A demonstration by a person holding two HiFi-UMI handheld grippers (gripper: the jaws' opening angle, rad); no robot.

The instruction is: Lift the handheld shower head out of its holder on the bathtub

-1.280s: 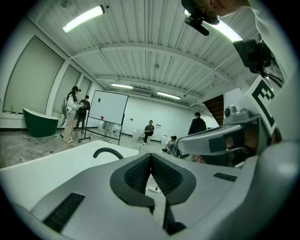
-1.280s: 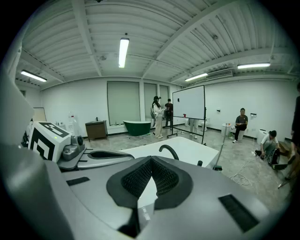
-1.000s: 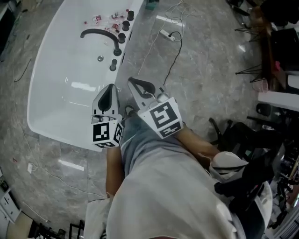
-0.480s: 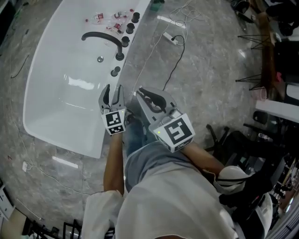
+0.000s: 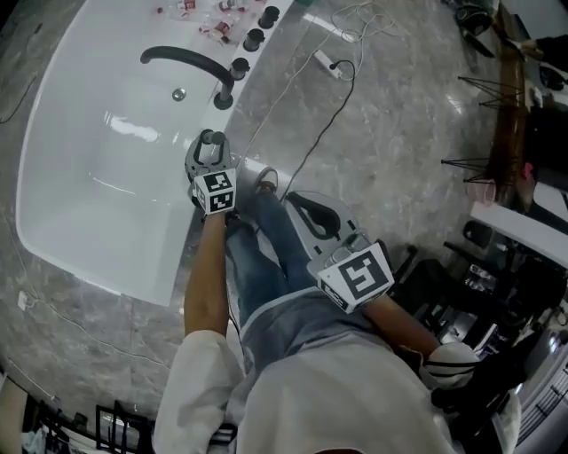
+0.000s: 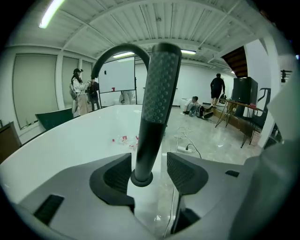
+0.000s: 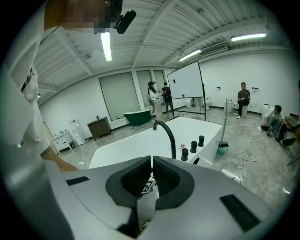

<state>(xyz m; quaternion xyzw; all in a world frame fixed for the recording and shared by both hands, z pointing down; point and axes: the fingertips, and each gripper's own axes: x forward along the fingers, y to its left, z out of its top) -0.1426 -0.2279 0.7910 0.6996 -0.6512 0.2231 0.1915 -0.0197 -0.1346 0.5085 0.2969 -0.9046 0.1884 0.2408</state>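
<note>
The handheld shower head [image 6: 157, 93] stood upright in its round black holder [image 6: 141, 178] on the bathtub [image 5: 98, 208]. It sat on the tub's long rim, the edge that ran along the floor where the person stood. Its dark, dimpled head rose well above the socket.

The left gripper [image 5: 209, 152] straddled it from the floor side. Its jaws were opening, with the stem between them. In the left gripper view the ribbed pads [image 6: 118, 174] stood clear of the stem on both sides, so nothing was clamped.

Further along the same rim stood the curved black faucet spout [image 5: 191, 66], arching over the basin. Past it came a row of black knobs [image 5: 254, 39]. Small red-and-white bits [image 5: 217, 27] lay scattered at the rim's far end.

The right gripper [image 5: 306, 208] hung well apart from the tub, over the person's jeans [image 5: 266, 257]. Its pads [image 7: 165, 178] were drawn all but together with only a sliver between them, and they pinched nothing.

On the grey stone floor [image 5: 399, 115] beside the tub, a white power strip [image 5: 327, 62] lay with its black cable trailing toward the tub's edge. Through the gripper views, several people stood or sat far across the room.
</note>
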